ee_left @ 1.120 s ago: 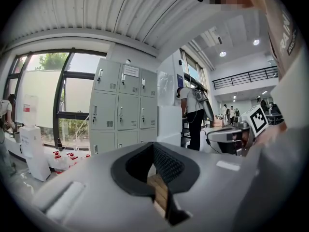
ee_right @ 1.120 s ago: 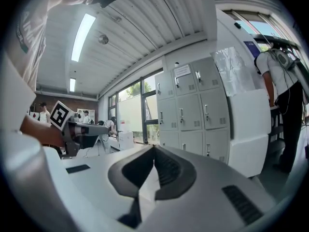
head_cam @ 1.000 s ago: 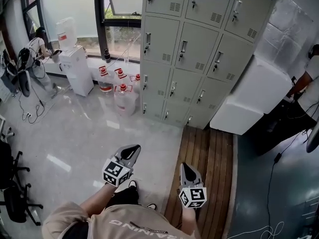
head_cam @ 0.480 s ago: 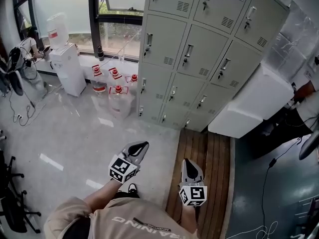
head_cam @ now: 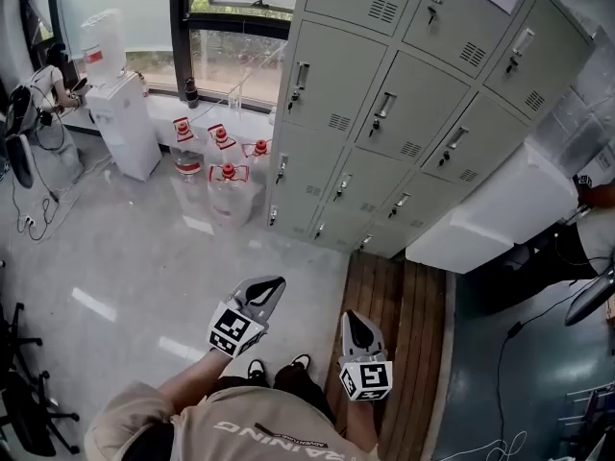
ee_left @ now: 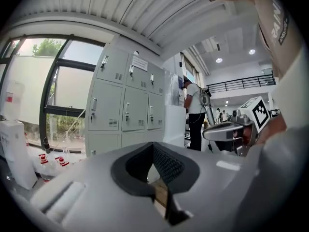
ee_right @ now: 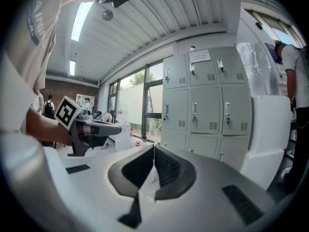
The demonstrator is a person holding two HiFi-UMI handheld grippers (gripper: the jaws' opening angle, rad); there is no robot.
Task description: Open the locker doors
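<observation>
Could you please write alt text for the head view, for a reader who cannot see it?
Seen from above, a person holds the left gripper and right gripper, both shut and empty, short of a grey locker bank whose visible doors are all closed. Water jugs stand left of it.

looks like a workplace locker corner, part office, part lab. given away by the bank of grey lockers (head_cam: 404,113) across the upper right of the head view, a water dispenser (head_cam: 120,123) at upper left and spare water jugs (head_cam: 228,192) below the window (head_cam: 231,60). also black office chairs (head_cam: 19,392) at the lower left edge, loose cables (head_cam: 38,221) and a person (head_cam: 48,83) working at far left.
</observation>
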